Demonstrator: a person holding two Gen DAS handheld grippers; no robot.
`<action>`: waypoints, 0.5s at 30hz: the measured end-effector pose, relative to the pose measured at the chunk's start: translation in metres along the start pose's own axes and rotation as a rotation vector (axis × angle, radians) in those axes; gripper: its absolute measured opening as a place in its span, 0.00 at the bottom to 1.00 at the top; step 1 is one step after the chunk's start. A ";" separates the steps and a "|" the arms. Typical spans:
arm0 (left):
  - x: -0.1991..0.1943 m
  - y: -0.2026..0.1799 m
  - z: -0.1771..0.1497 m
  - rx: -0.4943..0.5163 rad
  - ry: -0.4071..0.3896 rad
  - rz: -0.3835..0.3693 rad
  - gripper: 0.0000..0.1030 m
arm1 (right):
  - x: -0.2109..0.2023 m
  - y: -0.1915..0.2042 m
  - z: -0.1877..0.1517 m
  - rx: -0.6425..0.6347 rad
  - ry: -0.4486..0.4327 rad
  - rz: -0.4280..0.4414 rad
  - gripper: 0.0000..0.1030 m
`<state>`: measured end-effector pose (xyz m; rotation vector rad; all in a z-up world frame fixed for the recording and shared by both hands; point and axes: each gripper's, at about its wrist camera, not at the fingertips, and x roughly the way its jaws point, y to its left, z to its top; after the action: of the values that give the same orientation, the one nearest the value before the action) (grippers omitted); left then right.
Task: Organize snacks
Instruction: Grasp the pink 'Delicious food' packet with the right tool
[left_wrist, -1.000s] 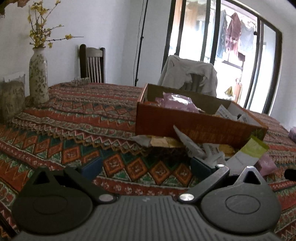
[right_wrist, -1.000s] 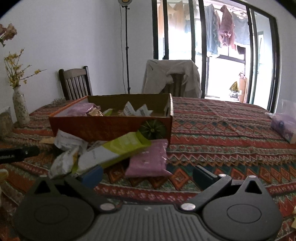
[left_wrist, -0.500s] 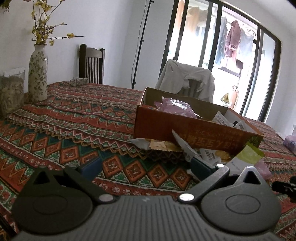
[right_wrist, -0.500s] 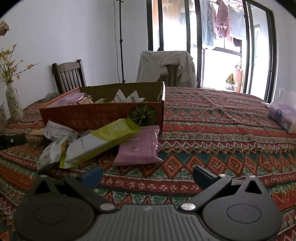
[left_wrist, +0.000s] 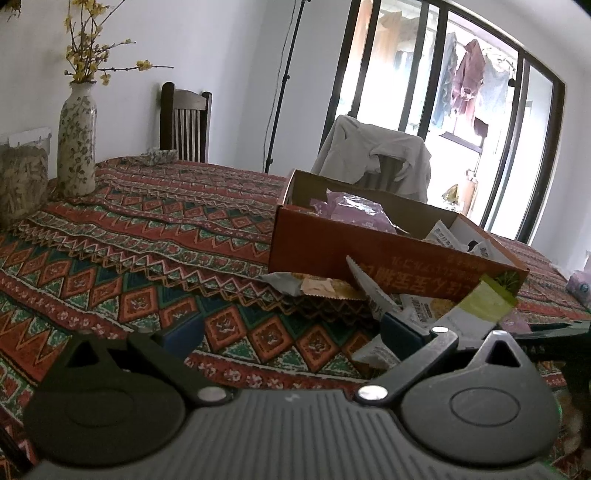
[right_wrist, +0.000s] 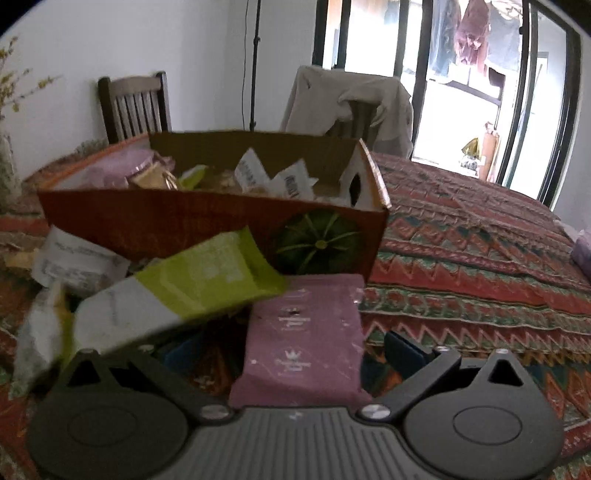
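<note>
An orange cardboard box (left_wrist: 369, 254) (right_wrist: 184, 225) holding several snack packets stands on the patterned tablecloth. In front of it lie loose packets: a pink one (right_wrist: 306, 343), a green-and-white one (right_wrist: 184, 291) (left_wrist: 476, 306) and white ones (right_wrist: 74, 258). My right gripper (right_wrist: 295, 349) hovers low over the pile. Its jaws are closing, the pink packet lies between them, and the pads stand clear of it. My left gripper (left_wrist: 290, 330) is open over bare cloth, left of the pile, its right fingertip beside a white packet (left_wrist: 376, 354).
A flowered vase (left_wrist: 77, 147) and a jar (left_wrist: 22, 184) stand at the table's far left. A wooden chair (left_wrist: 184, 125) and a chair draped with a jacket (left_wrist: 373, 158) are behind the table. A purple pack (right_wrist: 583, 251) lies at the right edge.
My right gripper has moved forward and down onto the pile, so the pink packet now sits between its jaws. The left gripper has stayed put; a dark gripper part has come in at its right edge.
</note>
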<state>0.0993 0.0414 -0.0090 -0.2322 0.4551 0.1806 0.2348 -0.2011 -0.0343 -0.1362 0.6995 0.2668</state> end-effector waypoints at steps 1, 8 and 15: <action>0.000 0.000 0.000 -0.001 -0.001 0.000 1.00 | 0.000 -0.001 0.000 0.009 -0.004 0.009 0.88; 0.000 0.001 0.001 -0.002 0.000 0.003 1.00 | -0.012 -0.010 -0.007 0.051 -0.047 0.017 0.58; -0.002 0.001 0.001 -0.002 -0.001 0.013 1.00 | -0.049 -0.014 -0.024 0.066 -0.187 -0.047 0.58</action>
<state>0.0981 0.0420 -0.0079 -0.2314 0.4558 0.1936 0.1880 -0.2296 -0.0198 -0.0631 0.5185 0.2083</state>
